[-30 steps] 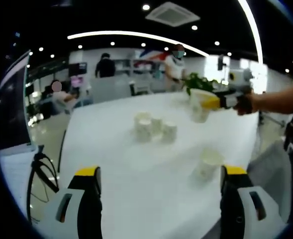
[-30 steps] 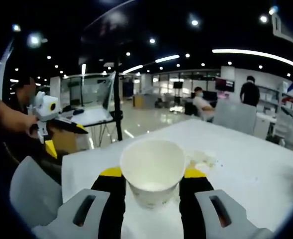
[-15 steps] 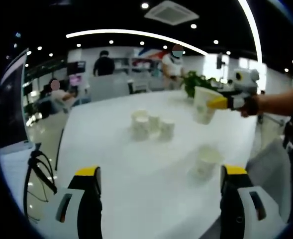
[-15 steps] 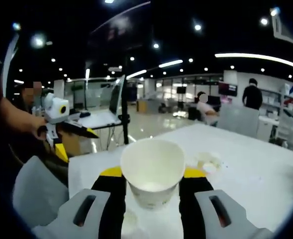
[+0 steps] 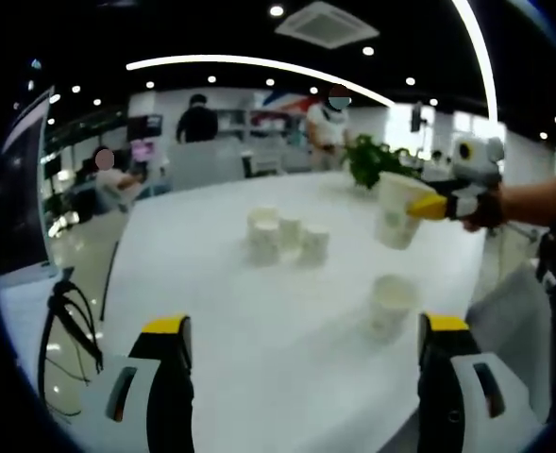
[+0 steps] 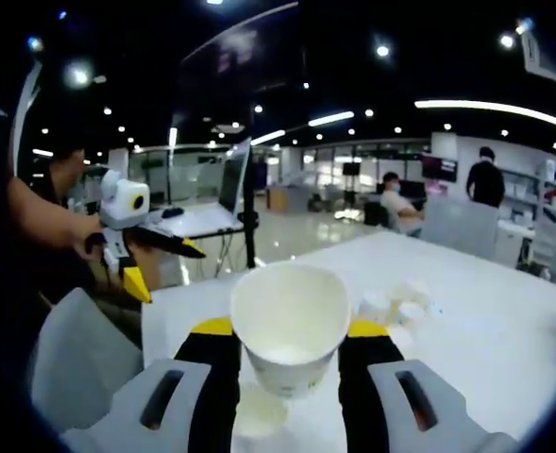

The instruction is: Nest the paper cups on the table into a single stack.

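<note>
- The carried paper cup (image 6: 290,335) sits upright, mouth up, low at the centre of the right gripper view, clamped between the right tool's (image 6: 290,354) jaws; in the left gripper view the same cup (image 5: 397,209) hangs at right of centre, above the bench (image 5: 211,311).
- A lone cup (image 5: 389,307) stands upright on the bench just below and slightly left of the carried one in the left gripper view; in the right gripper view it shows pale at the bottom (image 6: 261,413), under the held cup and a little to its left. My read is that the coming move turns on this: the carried cup must line up over that open mouth and go down along the cups' shared upright axis.
- A cluster of three cups (image 5: 287,236) stands farther off, at the middle of the left gripper view.
- The right tool is the nearer one.
- The left tool (image 5: 301,377) has its jaws wide apart with nothing between them, low in its own frame, pointed across the bench.
</note>
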`<state>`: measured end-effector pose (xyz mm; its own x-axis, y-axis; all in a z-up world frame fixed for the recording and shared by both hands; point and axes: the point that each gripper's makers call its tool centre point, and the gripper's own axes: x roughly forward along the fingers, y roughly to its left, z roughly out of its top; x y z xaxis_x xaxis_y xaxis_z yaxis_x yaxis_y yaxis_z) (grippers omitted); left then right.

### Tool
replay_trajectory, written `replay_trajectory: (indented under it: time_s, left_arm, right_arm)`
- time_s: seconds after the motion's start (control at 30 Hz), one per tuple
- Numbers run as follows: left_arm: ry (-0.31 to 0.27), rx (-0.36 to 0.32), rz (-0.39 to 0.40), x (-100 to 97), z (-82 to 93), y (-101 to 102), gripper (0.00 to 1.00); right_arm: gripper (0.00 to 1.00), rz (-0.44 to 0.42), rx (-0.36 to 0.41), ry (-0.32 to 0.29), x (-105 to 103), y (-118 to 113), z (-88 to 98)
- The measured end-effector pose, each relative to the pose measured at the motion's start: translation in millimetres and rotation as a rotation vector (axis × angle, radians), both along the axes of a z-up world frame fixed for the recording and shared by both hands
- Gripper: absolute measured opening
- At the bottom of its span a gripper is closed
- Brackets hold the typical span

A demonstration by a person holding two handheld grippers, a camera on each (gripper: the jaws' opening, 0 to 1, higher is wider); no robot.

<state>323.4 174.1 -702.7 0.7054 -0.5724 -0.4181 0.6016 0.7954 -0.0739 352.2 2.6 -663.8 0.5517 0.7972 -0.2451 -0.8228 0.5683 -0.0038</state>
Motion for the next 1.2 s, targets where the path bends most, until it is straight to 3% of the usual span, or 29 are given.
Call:
replay_trajectory:
  time_s: [0.63,1.2]
  left_arm:
    - [0.006,0.000,0.000,2.1,-3.0,0.8,0.99]
    - [0.003,-0.007,0.001,3.4,-4.7,-0.9,0.99]
  right_arm:
    - [0.37,0.056,-0.011,-0.008,-25.4,13.8,1.8]
    - [0.38,0.054,-0.023,0.004,-32.9,14.9,-20.6]
